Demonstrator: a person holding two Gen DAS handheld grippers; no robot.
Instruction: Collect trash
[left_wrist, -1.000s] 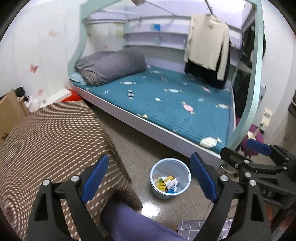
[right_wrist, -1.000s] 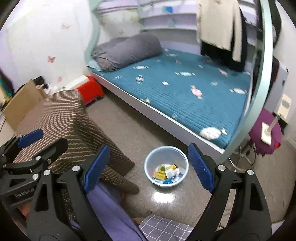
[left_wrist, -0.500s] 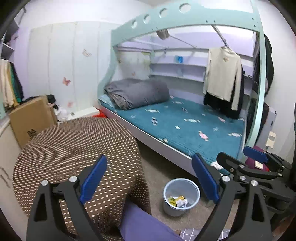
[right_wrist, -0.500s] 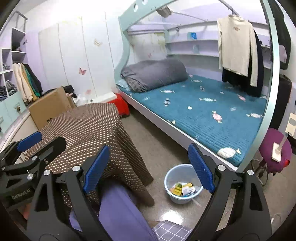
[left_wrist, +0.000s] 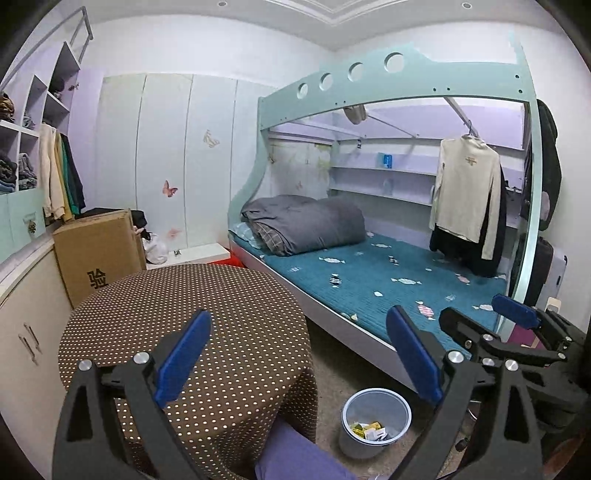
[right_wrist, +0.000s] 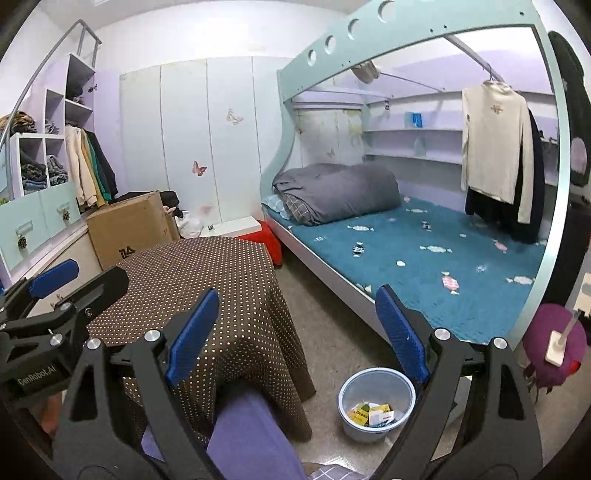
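Observation:
A pale blue trash bin stands on the floor between the table and the bed, with yellow and white wrappers inside; it also shows in the right wrist view. My left gripper is open and empty, raised above the brown dotted table. My right gripper is open and empty, held above the floor and table edge. Each gripper shows at the edge of the other's view.
A bunk bed with a teal mattress and grey duvet fills the right. A cardboard box and cabinets stand left. A purple stool is right of the bin. The person's purple-clad leg is below.
Both grippers have lifted and tilted up from looking down at the bin to looking across the room. The bin now sits low in both views. Both stay open.

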